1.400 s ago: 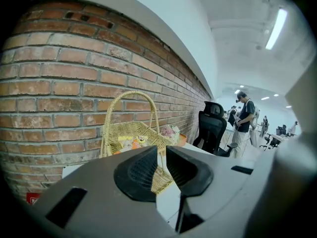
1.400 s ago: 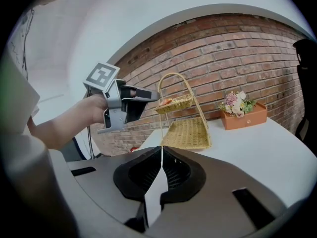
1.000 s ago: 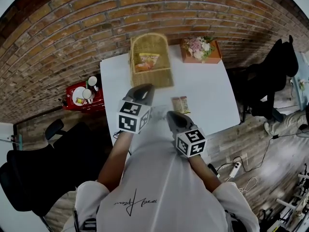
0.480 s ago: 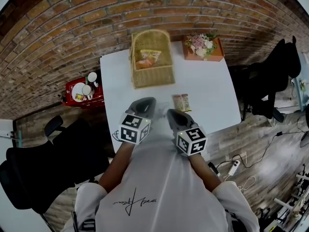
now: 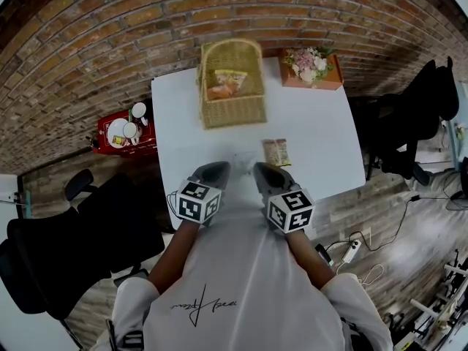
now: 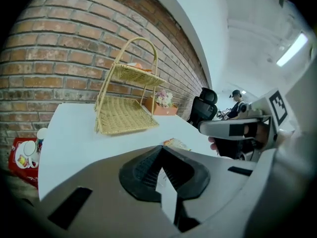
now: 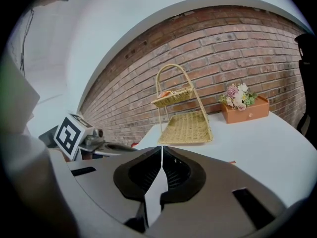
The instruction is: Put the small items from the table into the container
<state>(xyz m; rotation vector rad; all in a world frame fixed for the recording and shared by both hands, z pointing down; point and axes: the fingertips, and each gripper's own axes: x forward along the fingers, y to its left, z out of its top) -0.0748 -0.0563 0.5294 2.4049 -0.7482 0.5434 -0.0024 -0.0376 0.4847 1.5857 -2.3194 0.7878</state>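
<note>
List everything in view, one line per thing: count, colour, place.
table: one, white, against the brick wall
wicker basket: one, tan, two tiers, at the table's far edge
snack packets: apparently two, orange and yellow, in the basket's upper tier
small packet: one, tan and orange, flat on the table ahead of the right gripper
flower box: one, orange, pink and white flowers, at the table's far right corner
red stand: one, on the floor left of the table, white cups on it
chairs: two, black, one on each side of the table
left gripper: grey, fingers shut, empty, at the table's near edge
right gripper: grey, fingers shut, empty, beside the left
</note>
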